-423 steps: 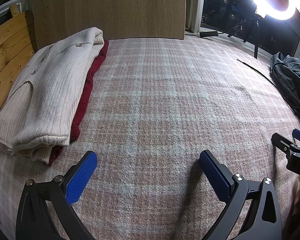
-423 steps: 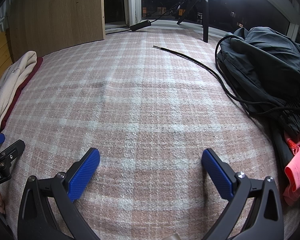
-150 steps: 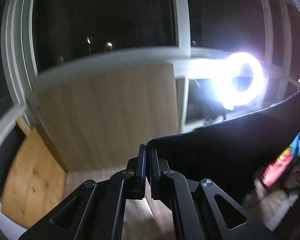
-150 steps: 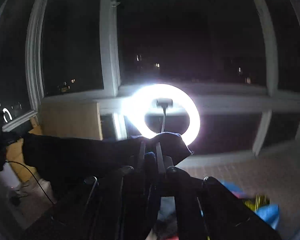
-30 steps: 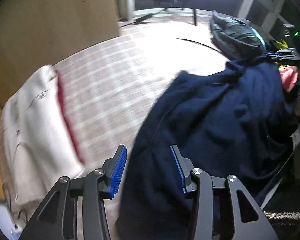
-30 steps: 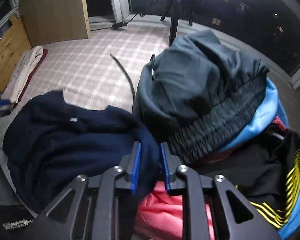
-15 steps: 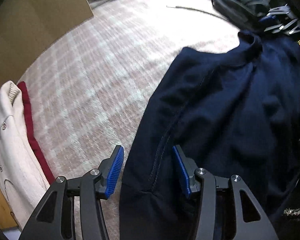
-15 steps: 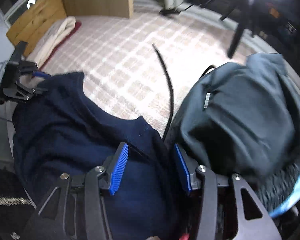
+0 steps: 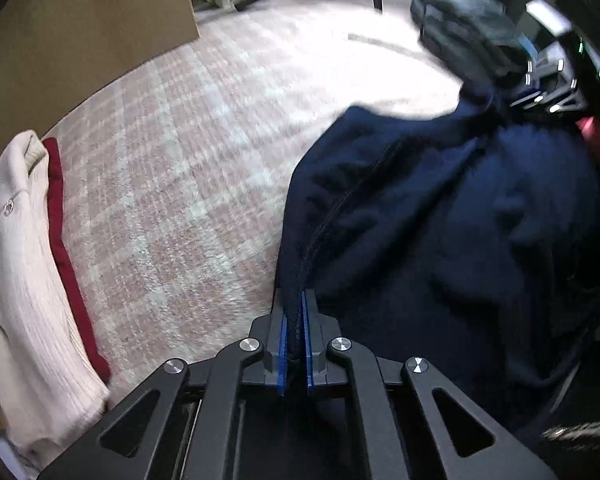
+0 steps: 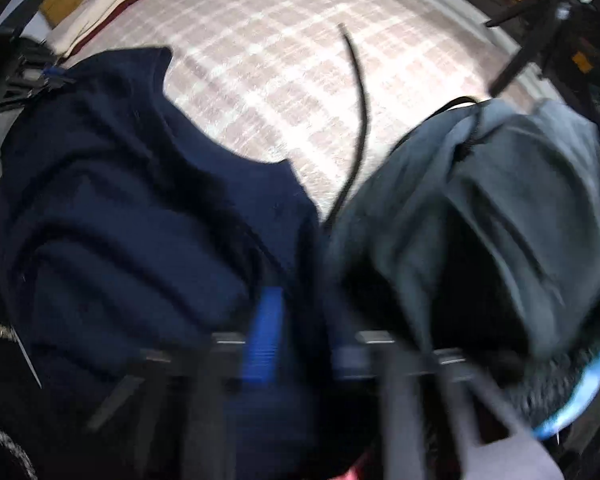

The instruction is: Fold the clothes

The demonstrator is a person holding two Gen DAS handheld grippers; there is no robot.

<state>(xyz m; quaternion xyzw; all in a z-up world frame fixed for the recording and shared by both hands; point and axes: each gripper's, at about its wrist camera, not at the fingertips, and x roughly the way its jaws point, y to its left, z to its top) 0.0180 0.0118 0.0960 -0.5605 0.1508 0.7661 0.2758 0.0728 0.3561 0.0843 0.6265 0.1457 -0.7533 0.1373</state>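
Note:
A navy sweatshirt (image 9: 440,216) lies rumpled on the pink plaid blanket (image 9: 188,152), spread between my two grippers. My left gripper (image 9: 294,344) is shut on a seam edge of it at the near side. In the right wrist view the sweatshirt (image 10: 132,208) fills the left half. My right gripper (image 10: 300,336) is blurred by motion; its blue pads (image 10: 265,332) stand a little apart with navy cloth between them. The right gripper also shows far right in the left wrist view (image 9: 548,96), at the sweatshirt's far corner.
A folded cream cardigan (image 9: 16,280) on a red garment (image 9: 66,256) lies at the left. A grey-green jacket (image 10: 492,216) tops a heap of clothes at the right. A black cable (image 10: 358,100) crosses the blanket. A wooden board (image 9: 80,28) stands behind.
My left gripper has closed on the sweatshirt's seam edge. My right gripper's pads have narrowed around the cloth and the right view has swung fast, blurring.

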